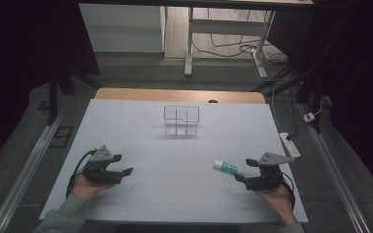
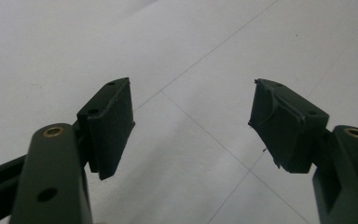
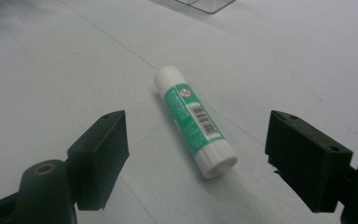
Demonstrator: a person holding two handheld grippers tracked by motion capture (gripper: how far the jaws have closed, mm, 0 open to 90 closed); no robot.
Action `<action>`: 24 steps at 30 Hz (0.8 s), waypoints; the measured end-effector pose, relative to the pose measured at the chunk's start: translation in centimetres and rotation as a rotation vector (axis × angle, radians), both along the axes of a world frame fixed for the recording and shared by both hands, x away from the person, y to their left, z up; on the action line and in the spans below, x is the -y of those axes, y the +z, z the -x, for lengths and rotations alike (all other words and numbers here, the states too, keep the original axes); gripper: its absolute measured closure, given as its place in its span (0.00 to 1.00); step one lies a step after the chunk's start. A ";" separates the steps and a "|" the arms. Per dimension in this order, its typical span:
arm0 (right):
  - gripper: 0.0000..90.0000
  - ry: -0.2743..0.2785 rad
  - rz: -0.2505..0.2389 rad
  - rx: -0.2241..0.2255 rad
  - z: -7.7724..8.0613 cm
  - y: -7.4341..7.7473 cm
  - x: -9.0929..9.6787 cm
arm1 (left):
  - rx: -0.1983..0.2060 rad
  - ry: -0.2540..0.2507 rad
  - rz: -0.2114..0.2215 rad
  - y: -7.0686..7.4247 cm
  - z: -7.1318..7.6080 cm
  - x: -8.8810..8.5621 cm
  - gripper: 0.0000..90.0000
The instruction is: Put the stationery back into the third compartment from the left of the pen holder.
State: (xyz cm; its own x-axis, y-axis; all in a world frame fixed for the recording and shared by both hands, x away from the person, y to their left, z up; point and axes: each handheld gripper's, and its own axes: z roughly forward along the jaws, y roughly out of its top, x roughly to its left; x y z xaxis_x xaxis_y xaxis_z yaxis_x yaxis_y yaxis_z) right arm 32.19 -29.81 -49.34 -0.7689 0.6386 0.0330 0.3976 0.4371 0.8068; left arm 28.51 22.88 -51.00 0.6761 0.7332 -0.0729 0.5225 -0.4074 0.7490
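- One green-and-white glue stick (image 3: 195, 122) lying on white tabletop (image 1: 141, 136), just ahead of right gripper (image 1: 246, 170) fingers (image 3: 310, 158).
- One clear plastic divided box (image 1: 181, 120), well beyond both.
- Two grippers, left gripper (image 1: 122, 164) included: fingers spread wide, gripping nothing.

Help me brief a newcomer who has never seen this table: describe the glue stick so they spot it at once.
On the white table, look to the near right, just ahead of the open right gripper. The glue stick lies flat there: a small white tube with a green label and barcode, unlike the clear divided box standing farther back at the middle.
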 end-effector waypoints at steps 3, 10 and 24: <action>0.24 0.024 0.037 -0.003 -0.4 0.4 -0.8 | 0.000 -0.001 -0.001 0.0 0.0 0.0 0.33; 0.24 0.050 0.047 -0.007 -1.3 1.3 -1.7 | -0.011 0.001 0.005 -0.2 0.1 -0.2 0.33; 0.24 0.153 0.174 -0.046 -2.8 4.6 -4.5 | -0.022 -0.008 -0.007 -0.5 0.2 -0.1 0.33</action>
